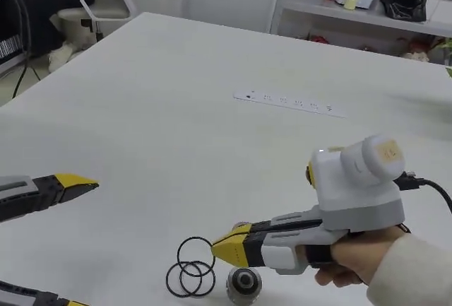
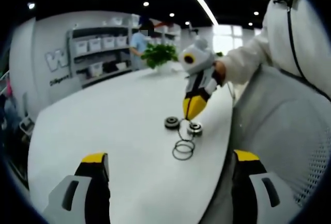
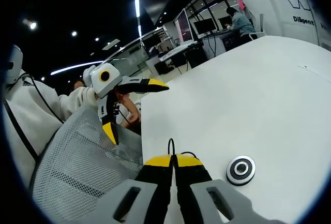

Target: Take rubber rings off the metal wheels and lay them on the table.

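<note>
Pinching a rubber ring (image 3: 170, 142) tight in my right gripper (image 1: 215, 246), I hang it just beside the metal wheel (image 1: 244, 285) to join the laid rings (image 1: 191, 272), left gripper (image 1: 85, 244) gaping wide, farther off.

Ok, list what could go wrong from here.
1. The right tool pinches a ring by a thin bit at its very tips, so it may slip or spring away.
2. The wheels and the laid rings sit close to the table edge; a nudged wheel could roll off.
3. The laid rings overlap, so another dropped on them may tangle.
</note>
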### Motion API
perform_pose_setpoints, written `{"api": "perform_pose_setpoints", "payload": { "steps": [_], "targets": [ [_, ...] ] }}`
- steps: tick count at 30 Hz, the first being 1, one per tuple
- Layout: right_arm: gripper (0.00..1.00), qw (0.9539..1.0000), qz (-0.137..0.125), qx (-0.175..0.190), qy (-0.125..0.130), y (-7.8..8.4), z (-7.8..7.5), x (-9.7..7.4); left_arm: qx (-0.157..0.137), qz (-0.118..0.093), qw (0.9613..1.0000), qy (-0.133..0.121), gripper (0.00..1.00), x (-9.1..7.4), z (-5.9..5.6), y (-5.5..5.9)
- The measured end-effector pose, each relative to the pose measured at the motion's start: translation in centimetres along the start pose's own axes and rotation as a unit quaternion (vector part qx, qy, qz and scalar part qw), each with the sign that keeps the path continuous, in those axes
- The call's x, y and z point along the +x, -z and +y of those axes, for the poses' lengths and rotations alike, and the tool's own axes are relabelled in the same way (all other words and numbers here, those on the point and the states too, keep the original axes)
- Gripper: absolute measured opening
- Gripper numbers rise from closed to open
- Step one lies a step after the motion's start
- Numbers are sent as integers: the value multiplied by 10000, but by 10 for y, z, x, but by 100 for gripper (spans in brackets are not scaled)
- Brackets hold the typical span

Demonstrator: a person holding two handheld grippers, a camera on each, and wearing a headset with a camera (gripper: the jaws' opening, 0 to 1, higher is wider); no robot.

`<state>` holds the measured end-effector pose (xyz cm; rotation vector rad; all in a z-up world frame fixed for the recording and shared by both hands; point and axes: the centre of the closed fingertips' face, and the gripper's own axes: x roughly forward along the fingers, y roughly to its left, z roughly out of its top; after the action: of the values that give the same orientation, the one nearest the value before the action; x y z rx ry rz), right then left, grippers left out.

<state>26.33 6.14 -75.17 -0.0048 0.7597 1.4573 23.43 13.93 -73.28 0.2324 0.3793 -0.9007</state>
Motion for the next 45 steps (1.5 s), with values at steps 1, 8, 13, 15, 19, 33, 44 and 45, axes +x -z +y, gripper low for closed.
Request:
{"api": "perform_pose_setpoints", "payload": {
  "steps": [1, 8, 13, 15, 19, 33, 44, 45],
  "targets": [
    [0, 10000, 8, 3, -12, 1, 0, 1, -15, -1, 10000, 5, 100, 0, 0, 0],
    [0, 9999, 122, 60, -61, 8, -3, 9, -44, -4, 10000, 7, 100, 1, -1, 1],
    [0, 9996, 227, 135, -35, 16, -8, 13, -42, 24, 10000, 51, 99, 2, -2, 3],
    [0, 9995, 250, 192, -76, 18, -6, 14, -35, 39, 10000, 69, 99, 2, -2, 3],
    [0, 9993, 321, 175, -51, 23, -8, 17, -73, 20, 10000, 61, 99, 3, -2, 3],
    [0, 9990, 353, 256, 44, 28, -14, 20, -65, 34, 9999, 109, 98, 3, -4, 3],
    [0, 9986, 429, 242, 186, 31, -20, 20, -102, 12, 9999, 98, 98, 4, -5, 3],
    [0, 9986, 434, 236, 196, 31, -20, 20, -90, 16, 9999, 104, 98, 5, -6, 4]
  ]
}}
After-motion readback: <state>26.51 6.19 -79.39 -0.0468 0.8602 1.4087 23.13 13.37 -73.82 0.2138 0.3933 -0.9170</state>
